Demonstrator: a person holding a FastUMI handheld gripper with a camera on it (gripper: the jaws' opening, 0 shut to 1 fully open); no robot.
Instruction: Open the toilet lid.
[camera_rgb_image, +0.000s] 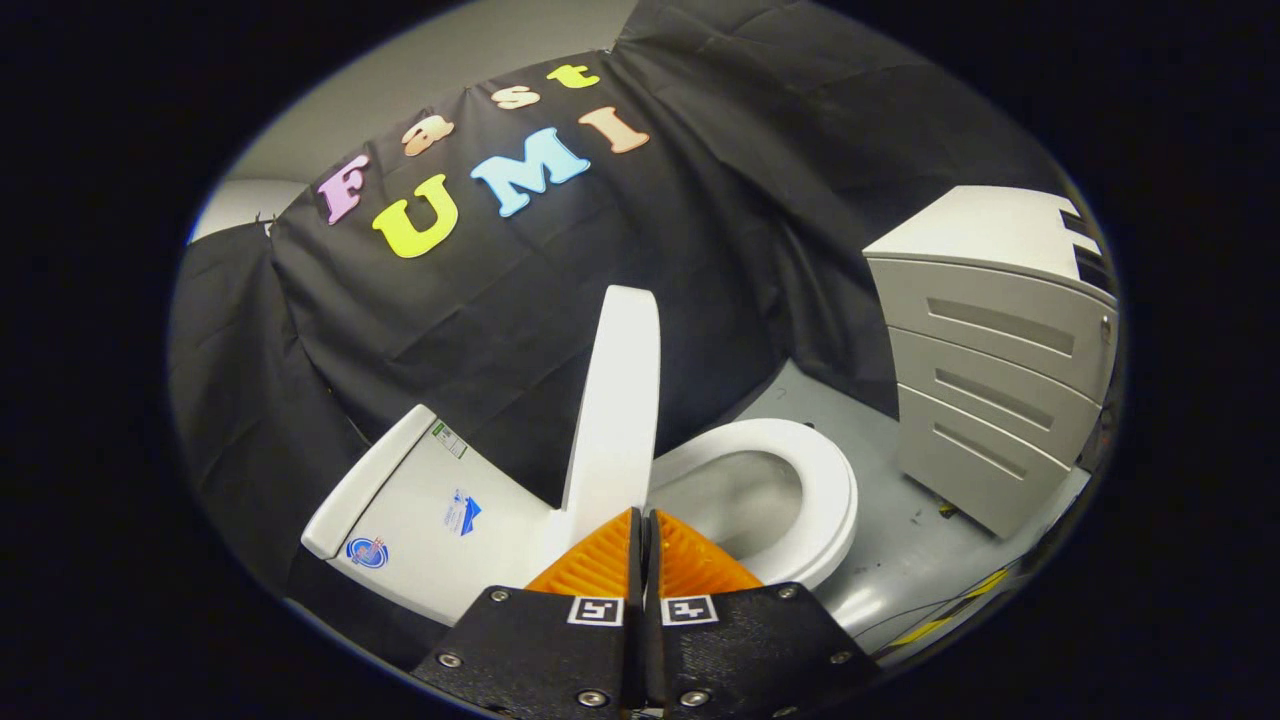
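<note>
The white toilet lid stands raised, nearly upright, seen edge-on just ahead of my fingers. Behind it to the left is the white tank with stickers. To the right lies the white seat ring around the open bowl. My gripper sits low in front of the lid's hinge end, its two orange ribbed fingers pressed together with nothing between them. The fingertips are close to the lid's base; I cannot tell whether they touch it.
A grey three-drawer cabinet stands right of the toilet on the grey floor. Yellow-black tape and thin cables run along the floor near the seat. Black cloth walls close in behind the toilet.
</note>
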